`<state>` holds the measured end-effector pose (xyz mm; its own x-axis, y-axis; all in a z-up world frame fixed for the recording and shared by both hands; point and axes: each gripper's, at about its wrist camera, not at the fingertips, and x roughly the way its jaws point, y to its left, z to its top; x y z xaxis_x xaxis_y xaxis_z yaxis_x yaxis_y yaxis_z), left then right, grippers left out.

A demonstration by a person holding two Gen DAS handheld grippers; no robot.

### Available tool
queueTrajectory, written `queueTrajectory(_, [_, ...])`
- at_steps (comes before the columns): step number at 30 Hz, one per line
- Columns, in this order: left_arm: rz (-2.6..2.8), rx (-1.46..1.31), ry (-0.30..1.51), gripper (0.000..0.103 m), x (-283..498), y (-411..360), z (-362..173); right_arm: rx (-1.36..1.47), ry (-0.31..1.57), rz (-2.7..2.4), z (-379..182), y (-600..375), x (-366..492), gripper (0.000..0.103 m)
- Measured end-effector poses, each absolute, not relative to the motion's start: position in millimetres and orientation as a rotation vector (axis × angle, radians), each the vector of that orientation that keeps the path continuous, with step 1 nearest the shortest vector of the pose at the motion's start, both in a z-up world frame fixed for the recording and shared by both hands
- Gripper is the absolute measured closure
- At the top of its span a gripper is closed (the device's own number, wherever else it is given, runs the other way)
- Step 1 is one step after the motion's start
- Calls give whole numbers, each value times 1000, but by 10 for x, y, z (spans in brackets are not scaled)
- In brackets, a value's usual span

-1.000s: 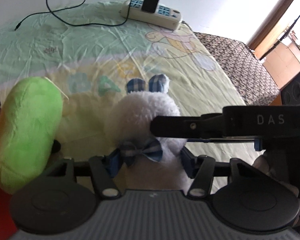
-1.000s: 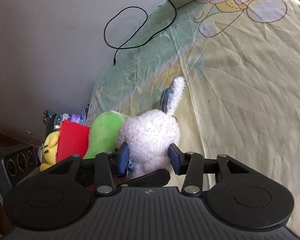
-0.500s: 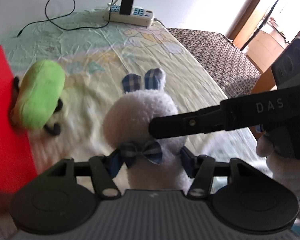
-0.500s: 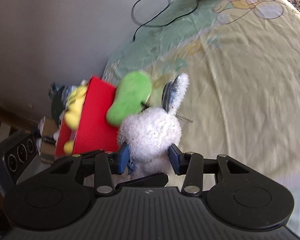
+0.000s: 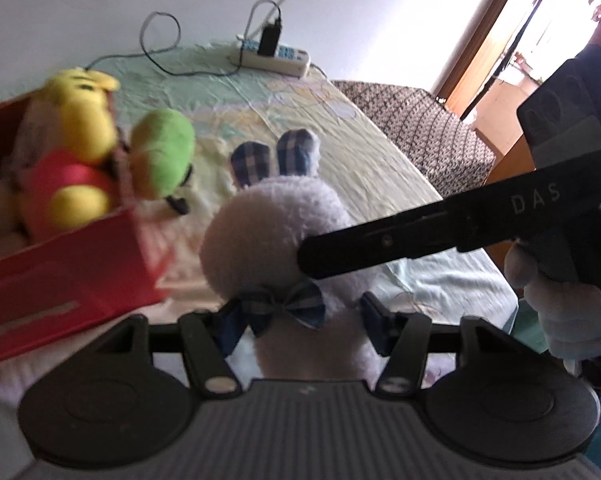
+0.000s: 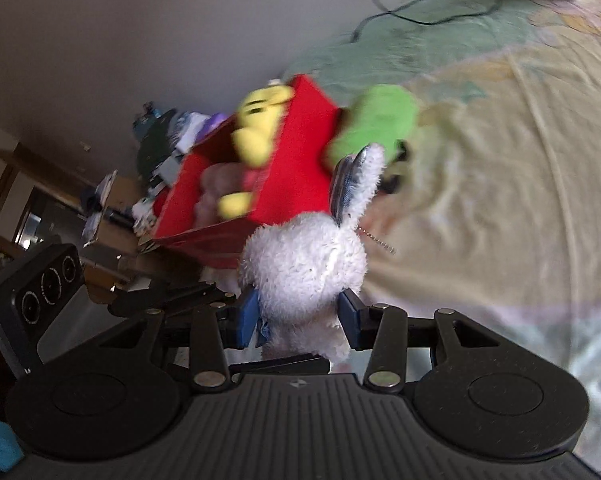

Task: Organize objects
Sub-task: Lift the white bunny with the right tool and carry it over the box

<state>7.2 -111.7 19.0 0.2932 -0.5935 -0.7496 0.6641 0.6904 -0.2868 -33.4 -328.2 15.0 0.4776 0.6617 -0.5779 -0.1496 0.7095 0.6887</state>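
Note:
A white plush rabbit (image 5: 276, 224) with checked ears and a blue bow is held above the bed by both grippers. My left gripper (image 5: 300, 322) is shut on its body below the bow. My right gripper (image 6: 298, 314) is shut on it from the side; one right finger (image 5: 380, 246) crosses the rabbit's head in the left wrist view. The rabbit also shows in the right wrist view (image 6: 300, 264). A red box (image 5: 60, 280) at the left holds a yellow plush (image 5: 80, 120). A green plush (image 5: 164, 152) leans on the box's far side.
The bed has a pale cartoon sheet (image 5: 340, 152). A white power strip (image 5: 272, 60) with a black charger and cable lies at the bed's far end by the wall. A patterned seat (image 5: 420, 128) stands at the right. A cluttered desk (image 6: 112, 216) sits beyond the box.
Both grippers have lifted the rabbit and pulled back from the bed. The red box with the yellow plush has come into full view at the left. The green plush appears farther away.

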Motion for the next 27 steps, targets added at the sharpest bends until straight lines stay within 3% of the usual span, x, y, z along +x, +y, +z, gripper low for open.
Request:
queueTrajectory(20, [-772,12,696,44,528,546,971,467,708,672,911,-1805,301,57])
queueTrajectory(27, [-752,-61,662,43,1015,744,915,357,675,620,988,-1527,728,57])
